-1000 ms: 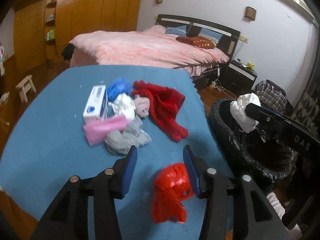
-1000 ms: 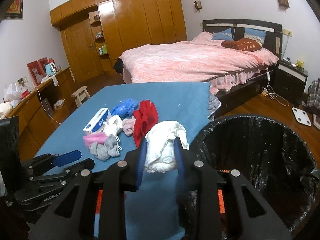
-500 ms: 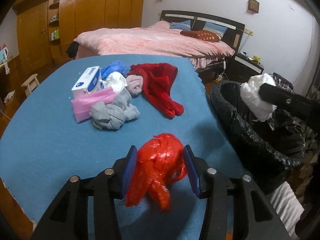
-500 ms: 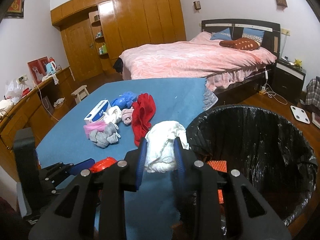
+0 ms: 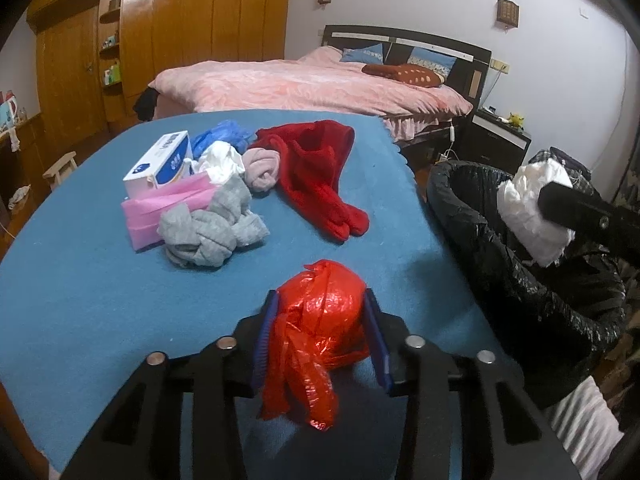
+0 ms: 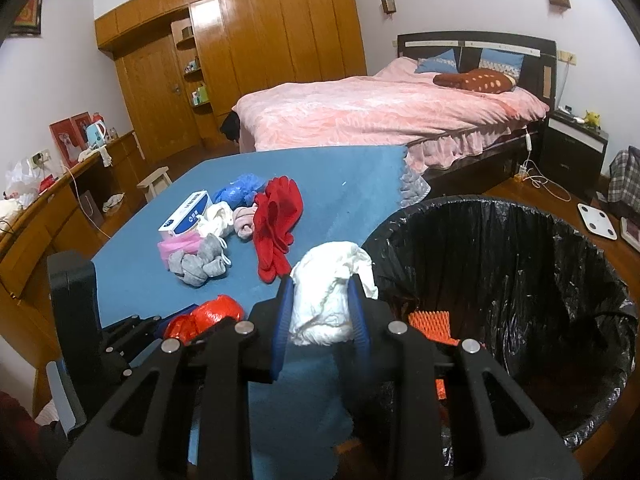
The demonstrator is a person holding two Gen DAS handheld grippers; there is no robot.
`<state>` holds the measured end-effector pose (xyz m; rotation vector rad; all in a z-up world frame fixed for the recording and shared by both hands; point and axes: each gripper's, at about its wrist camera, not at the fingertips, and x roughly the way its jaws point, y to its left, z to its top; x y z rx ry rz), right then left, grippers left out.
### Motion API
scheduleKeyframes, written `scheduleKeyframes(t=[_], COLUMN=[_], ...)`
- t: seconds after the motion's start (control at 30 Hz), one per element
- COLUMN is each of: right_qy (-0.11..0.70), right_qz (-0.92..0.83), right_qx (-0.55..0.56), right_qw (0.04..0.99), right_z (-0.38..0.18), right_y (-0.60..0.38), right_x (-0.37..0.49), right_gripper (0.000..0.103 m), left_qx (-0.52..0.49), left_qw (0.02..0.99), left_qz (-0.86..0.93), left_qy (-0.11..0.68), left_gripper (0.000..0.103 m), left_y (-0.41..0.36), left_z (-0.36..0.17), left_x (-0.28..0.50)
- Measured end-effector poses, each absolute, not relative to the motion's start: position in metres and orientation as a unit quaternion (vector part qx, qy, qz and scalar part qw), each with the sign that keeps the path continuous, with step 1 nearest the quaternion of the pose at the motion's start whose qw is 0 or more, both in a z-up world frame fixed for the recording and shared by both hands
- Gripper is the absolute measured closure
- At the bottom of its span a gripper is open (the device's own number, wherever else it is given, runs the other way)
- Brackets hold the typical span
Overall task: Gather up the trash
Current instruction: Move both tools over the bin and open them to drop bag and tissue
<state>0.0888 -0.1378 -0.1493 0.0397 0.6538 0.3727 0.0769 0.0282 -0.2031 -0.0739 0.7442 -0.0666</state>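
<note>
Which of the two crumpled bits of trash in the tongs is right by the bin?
The white crumpled wad in the right tongs, beside the black-lined bin; the red plastic bag sits over the blue table.

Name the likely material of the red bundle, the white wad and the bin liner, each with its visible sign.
Red bundle: probably thin plastic film, with glossy crinkles and glints. White wad: seemingly tissue or soft paper, matte and crumpled; thin cloth is possible. Bin liner: black plastic film, shiny and wrinkled over the rim.

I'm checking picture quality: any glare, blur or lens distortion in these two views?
Left wrist view: sharp, glare glints on the red plastic bag, table edge bows, corners black. Right wrist view: sharp, shiny specks on the black bin liner, wardrobe lines curve.
</note>
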Motion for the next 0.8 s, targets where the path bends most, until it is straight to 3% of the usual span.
scheduleKeyframes(t=[0.4, 0.8], right_qy=[0.307, 0.268], right_qz=[0.178, 0.120], right_qx=[0.028, 0.045], right_qw=[0.935, 0.955], right_z=[-0.139, -0.109], right_y=[-0.145, -0.200], right_x=[0.093, 0.092], right_gripper=[0.076, 0.076], left_qx=[-0.047, -0.043], left_qw=[0.950, 0.954], left_qz=[-0.036, -0.114], left_qy=[0.305, 0.275], left_gripper=[0.069, 0.068], left_y=[0.032, -0.027], left_z=[-0.144, -0.097], left_x=[0.076, 0.102])
